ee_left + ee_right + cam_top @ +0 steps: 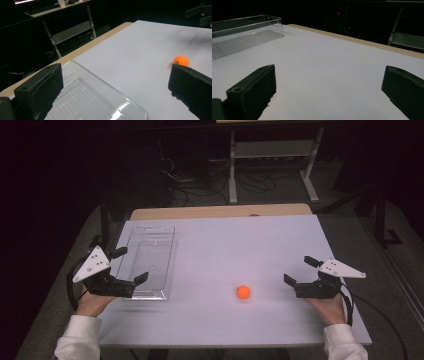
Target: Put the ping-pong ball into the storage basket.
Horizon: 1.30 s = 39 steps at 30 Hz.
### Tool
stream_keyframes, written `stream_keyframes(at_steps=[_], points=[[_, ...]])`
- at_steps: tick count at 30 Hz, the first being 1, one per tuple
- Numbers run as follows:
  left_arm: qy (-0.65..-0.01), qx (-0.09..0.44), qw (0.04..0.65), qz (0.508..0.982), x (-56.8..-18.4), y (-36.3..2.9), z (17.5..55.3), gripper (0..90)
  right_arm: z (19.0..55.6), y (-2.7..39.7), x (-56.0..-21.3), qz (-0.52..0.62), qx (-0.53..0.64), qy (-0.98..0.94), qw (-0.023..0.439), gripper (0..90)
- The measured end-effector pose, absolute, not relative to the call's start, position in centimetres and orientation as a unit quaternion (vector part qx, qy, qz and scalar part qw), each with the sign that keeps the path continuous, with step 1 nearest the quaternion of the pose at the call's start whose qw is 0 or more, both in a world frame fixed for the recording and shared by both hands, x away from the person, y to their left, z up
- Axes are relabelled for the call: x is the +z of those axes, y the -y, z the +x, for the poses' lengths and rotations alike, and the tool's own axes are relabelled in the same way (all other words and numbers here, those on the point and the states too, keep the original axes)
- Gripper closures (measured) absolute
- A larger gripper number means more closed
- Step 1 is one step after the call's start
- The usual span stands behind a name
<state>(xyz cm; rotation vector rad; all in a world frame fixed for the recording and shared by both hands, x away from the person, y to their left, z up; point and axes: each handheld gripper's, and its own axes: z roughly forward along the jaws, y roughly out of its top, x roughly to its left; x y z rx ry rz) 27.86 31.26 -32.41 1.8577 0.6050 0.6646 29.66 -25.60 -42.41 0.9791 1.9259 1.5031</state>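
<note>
- White tabletop (215, 245) in a dark workshop: an orange ball (243, 292) lies free near the front edge, between the two grippers, nearer the right one and touched by neither.
- Right gripper (300, 272) rests at the table's right, jaws wide apart and empty; left gripper (131, 264) hangs over the near end of a clear plastic tray (150, 257), jaws likewise apart and empty.
- Work appears to stand at its start, the ball not yet picked up. Likely next: the right gripper swings toward the ball, straddles it and closes gently, since a round ball may roll.
- Left gripper view catches the ball (181, 60) just beyond one jaw; right gripper view looks past it, to the tray (247, 37) across the table.
</note>
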Motion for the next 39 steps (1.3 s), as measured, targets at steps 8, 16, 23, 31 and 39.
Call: stream_keyframes(at_steps=[8, 16, 23, 31, 39], points=[[-0.233, 0.269, 0.504, 0.787, -31.2, -30.0, 28.3, 0.0, 29.7, 25.6, -42.4, 0.36, 0.553, -0.708, 0.252, 0.0], [-0.221, 0.259, 0.491, 0.802, -30.9, -28.8, 28.8, 0.0, 29.7, 25.6, -42.4, 0.36, 0.553, -0.708, 0.252, 0.0], [-0.213, 0.249, 0.481, 0.813, -30.7, -27.9, 29.1, 0.0, 29.6, 25.6, -42.4, 0.36, 0.554, -0.707, 0.252, 0.0], [-0.194, 0.24, 0.47, 0.827, -29.9, -26.3, 29.8, 0.0, 29.6, 25.6, -42.4, 0.359, 0.555, -0.706, 0.252, 0.0], [-0.175, 0.232, 0.454, 0.842, -29.4, -24.4, 30.4, 0.0, 29.6, 25.7, -42.3, 0.358, 0.558, -0.704, 0.253, 0.0]])
